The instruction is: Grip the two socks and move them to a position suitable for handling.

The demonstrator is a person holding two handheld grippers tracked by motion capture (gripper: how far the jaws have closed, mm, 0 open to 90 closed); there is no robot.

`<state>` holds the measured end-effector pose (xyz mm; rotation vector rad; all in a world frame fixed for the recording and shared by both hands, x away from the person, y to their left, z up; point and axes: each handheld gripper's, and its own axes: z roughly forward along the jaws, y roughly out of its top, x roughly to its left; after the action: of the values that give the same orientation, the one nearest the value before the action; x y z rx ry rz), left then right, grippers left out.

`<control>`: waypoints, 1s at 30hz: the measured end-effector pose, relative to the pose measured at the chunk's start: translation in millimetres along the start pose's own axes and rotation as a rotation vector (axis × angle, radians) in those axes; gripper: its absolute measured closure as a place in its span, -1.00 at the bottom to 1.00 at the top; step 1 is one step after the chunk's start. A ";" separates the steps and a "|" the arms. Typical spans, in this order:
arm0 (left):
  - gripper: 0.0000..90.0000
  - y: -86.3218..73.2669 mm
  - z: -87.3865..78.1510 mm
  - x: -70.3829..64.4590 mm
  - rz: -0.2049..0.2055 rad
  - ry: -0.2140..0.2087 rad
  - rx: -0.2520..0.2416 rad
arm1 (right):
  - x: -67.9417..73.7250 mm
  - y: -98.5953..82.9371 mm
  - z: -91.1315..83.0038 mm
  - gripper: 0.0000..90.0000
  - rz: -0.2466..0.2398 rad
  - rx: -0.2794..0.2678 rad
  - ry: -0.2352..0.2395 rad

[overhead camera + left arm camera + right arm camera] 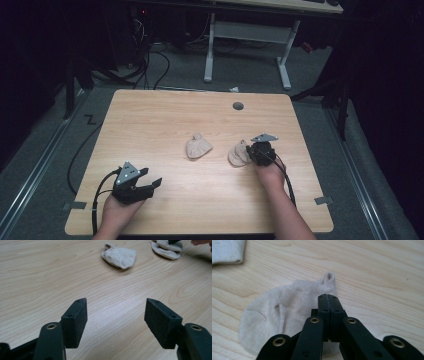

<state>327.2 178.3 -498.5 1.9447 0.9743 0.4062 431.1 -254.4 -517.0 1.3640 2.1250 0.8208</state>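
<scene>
R tongs (253,151) closed over sock (238,154); L tongs (150,179) spread, low.

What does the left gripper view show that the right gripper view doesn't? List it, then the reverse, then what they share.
Left gripper view alone: the left gripper with its jaws wide apart over bare wood, and the middle sock seen whole.

Right gripper view alone: the right gripper with its jaws pressed together over the right sock, and the small loop at that sock's edge.

Both: the wooden table, both pale socks, black jaws.
</scene>
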 end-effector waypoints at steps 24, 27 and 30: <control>-0.15 0.9 3.6 -7.6 -0.007 -0.031 -0.002 | 53.8 -34.2 -30.1 1.00 -0.085 -0.010 0.101; -0.15 0.5 4.5 -8.5 -0.007 -0.032 0.001 | 62.7 -36.3 -33.2 1.00 -0.106 -0.011 0.112; -0.15 1.1 4.2 -10.2 -0.003 -0.036 -0.001 | 79.1 -39.8 -38.5 1.00 -0.146 -0.014 0.131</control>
<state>323.8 167.8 -498.9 1.9430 0.9535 0.3688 349.5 -203.3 -524.0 1.1603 2.2835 0.8845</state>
